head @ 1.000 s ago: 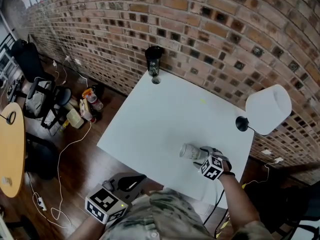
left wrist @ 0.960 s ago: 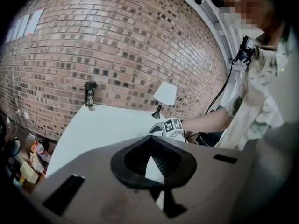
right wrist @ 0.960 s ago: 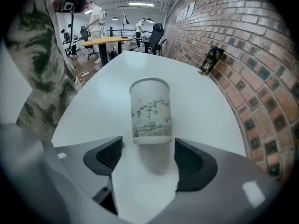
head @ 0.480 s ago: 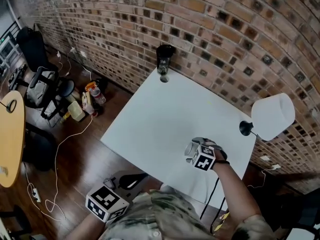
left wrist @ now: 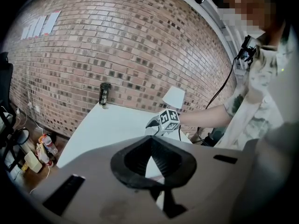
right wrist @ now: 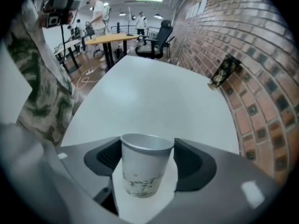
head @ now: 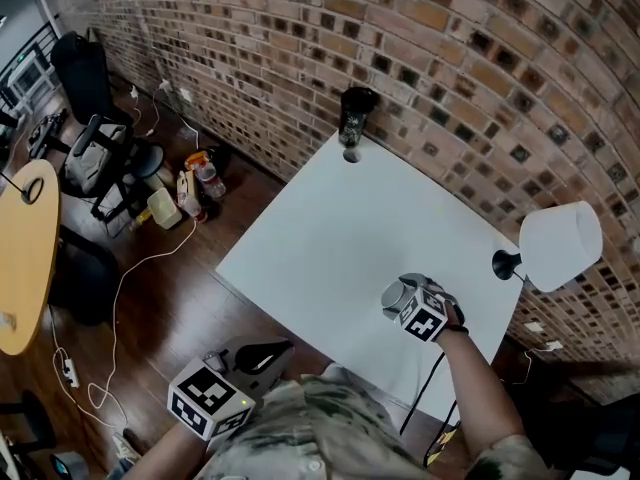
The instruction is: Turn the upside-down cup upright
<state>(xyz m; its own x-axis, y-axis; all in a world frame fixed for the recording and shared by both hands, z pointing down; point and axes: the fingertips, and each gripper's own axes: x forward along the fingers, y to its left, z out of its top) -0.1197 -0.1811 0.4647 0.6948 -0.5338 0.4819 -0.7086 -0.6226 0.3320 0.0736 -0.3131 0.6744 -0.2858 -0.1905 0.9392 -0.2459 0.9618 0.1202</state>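
Observation:
A pale paper cup (right wrist: 145, 171) with a leaf print stands upright, mouth up, on the white table (head: 330, 238) near its front right corner. My right gripper (right wrist: 147, 160) points steeply down over it with a jaw on each side. Its jaws are closing and sit very near the rim, with table showing beside the cup's lower wall. In the head view the cup (head: 392, 293) peeks out just left of the right gripper (head: 404, 299). My left gripper (head: 262, 356) hangs off the table's front edge, shut and empty, its tips (left wrist: 153, 139) meeting.
A dark bottle (head: 352, 118) stands at the table's far corner by the brick wall. A white desk lamp (head: 560, 246) rises at the right edge. Chairs, bags and cables crowd the floor at the left (head: 150, 188). A round wooden table (head: 20, 258) is at far left.
A second ago the cup lay on its side, sticking out left of the right gripper. Now it stands upright between the jaws. The left gripper drifted slightly.

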